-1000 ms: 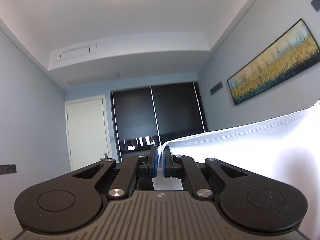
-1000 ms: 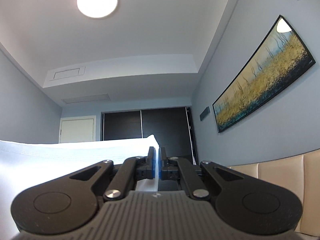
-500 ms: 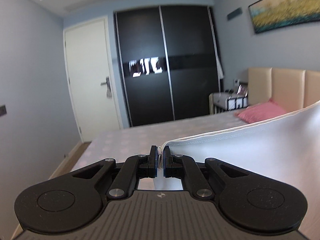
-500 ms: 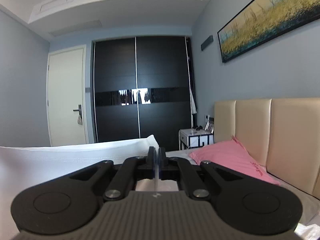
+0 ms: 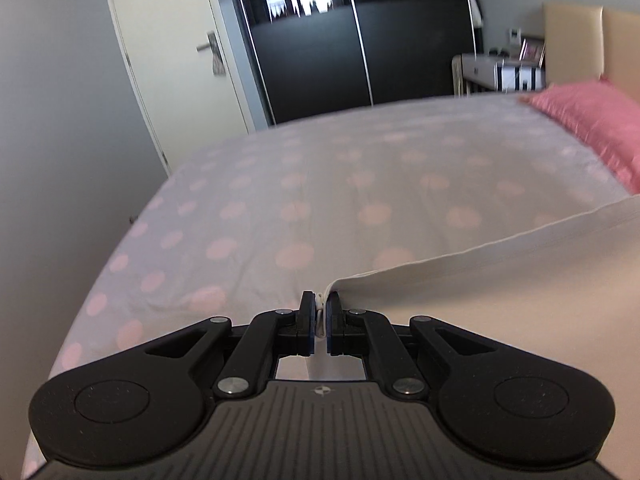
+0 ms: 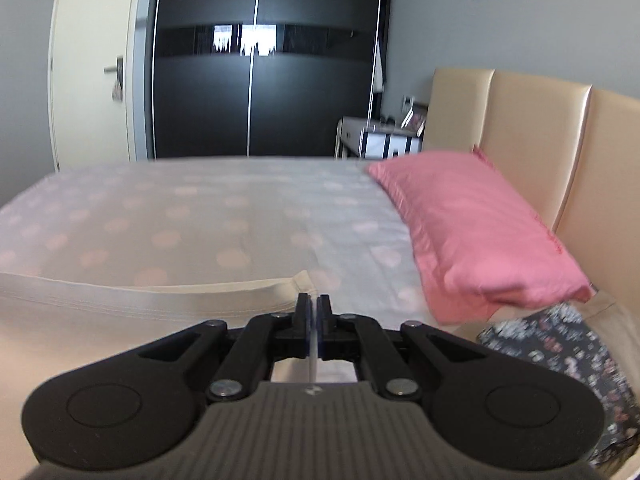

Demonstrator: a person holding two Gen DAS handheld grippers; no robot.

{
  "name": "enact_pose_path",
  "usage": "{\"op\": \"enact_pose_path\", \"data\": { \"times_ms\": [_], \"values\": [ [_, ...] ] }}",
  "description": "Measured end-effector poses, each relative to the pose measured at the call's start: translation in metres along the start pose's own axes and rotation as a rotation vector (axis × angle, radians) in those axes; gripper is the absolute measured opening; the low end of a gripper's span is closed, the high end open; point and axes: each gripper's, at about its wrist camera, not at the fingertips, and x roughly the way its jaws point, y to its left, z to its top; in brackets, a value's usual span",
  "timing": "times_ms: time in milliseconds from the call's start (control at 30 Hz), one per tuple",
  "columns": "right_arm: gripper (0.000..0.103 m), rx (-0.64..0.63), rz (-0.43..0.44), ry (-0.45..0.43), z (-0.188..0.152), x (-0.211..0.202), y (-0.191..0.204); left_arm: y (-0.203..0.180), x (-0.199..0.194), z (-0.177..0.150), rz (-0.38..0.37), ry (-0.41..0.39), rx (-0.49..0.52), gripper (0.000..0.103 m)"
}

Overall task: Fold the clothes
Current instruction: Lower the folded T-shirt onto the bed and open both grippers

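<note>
A white garment (image 5: 500, 280) with a stitched hem stretches between my two grippers, just above the bed. My left gripper (image 5: 319, 312) is shut on its left corner, where a bit of white cloth shows between the blue pads. In the right wrist view the same garment (image 6: 120, 300) runs off to the left, and my right gripper (image 6: 313, 312) is shut on its right corner. The rest of the garment hangs below the grippers, hidden by their black bodies.
The bed (image 5: 320, 184) carries a grey sheet with pink dots. A pink pillow (image 6: 472, 224) lies against the beige headboard (image 6: 560, 140). A dark floral cloth (image 6: 560, 356) lies near the pillow. Behind stand a black sliding wardrobe (image 6: 260, 92), a white door (image 5: 172, 48) and a bedside table (image 5: 500, 72).
Both grippers have swung down from pointing at the ceiling to pointing at the bed, carrying the garment's hem down with them. Both stay shut on the cloth.
</note>
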Motion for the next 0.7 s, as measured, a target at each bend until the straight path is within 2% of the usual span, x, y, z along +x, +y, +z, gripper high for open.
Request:
{"op": "enact_pose_path", "data": {
  "times_ms": [167, 400, 633, 700],
  "values": [
    [0.003, -0.032, 0.002, 0.106, -0.041, 0.07, 0.013, -0.02, 0.06, -0.025, 0.0, 0.087, 0.048, 0.003],
    [0.003, -0.071, 0.004, 0.213, -0.087, 0.129, 0.024, -0.041, 0.124, -0.059, -0.006, 0.193, 0.099, 0.003],
    [0.006, -0.027, 0.021, 0.283, -0.104, 0.15, 0.019, -0.046, 0.134, -0.072, -0.005, 0.185, 0.14, 0.004],
    [0.012, -0.016, 0.022, 0.303, -0.101, 0.151, 0.017, -0.042, 0.131, -0.071, 0.0, 0.183, 0.115, 0.011]
  ]
}}
